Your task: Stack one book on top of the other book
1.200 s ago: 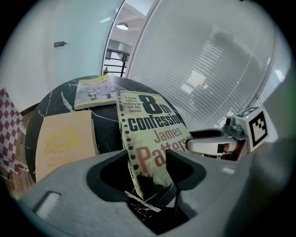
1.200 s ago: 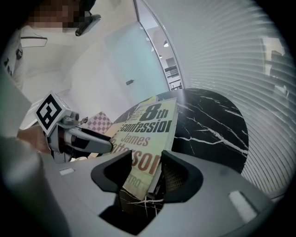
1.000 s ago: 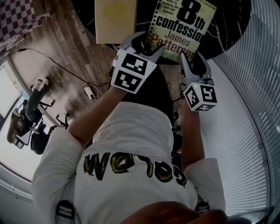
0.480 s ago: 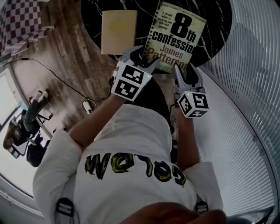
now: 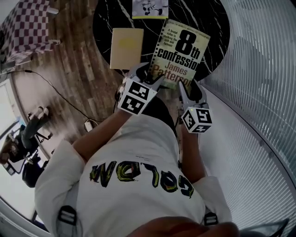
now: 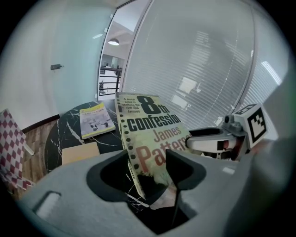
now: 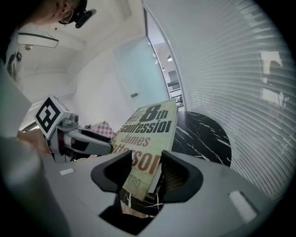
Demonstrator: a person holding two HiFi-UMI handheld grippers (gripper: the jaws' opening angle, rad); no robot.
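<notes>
A paperback titled "8th confession" (image 5: 181,52) rests on the round black marble table (image 5: 213,28), with a plain tan book (image 5: 126,47) to its left. My left gripper (image 5: 147,76) stands open astride the paperback's near left corner. In the left gripper view the spine edge of the paperback (image 6: 148,139) runs between the jaws, with a dark gap on its left side. My right gripper (image 5: 189,89) is open astride the near right corner. In the right gripper view the paperback's (image 7: 143,134) page edge lies close to the right jaw.
A yellow-edged magazine (image 5: 150,8) sits at the table's far side, also seen as the magazine (image 6: 96,120) behind the tan book (image 6: 79,152). A slatted blind wall (image 5: 259,69) curves along the right. A checkered seat (image 5: 27,28) and floor cables (image 5: 60,95) are on the left.
The head view has tilted, so the table and both grippers sit lower in the picture and the magazine has come into sight. Both grippers stay at the paperback's near corners.
</notes>
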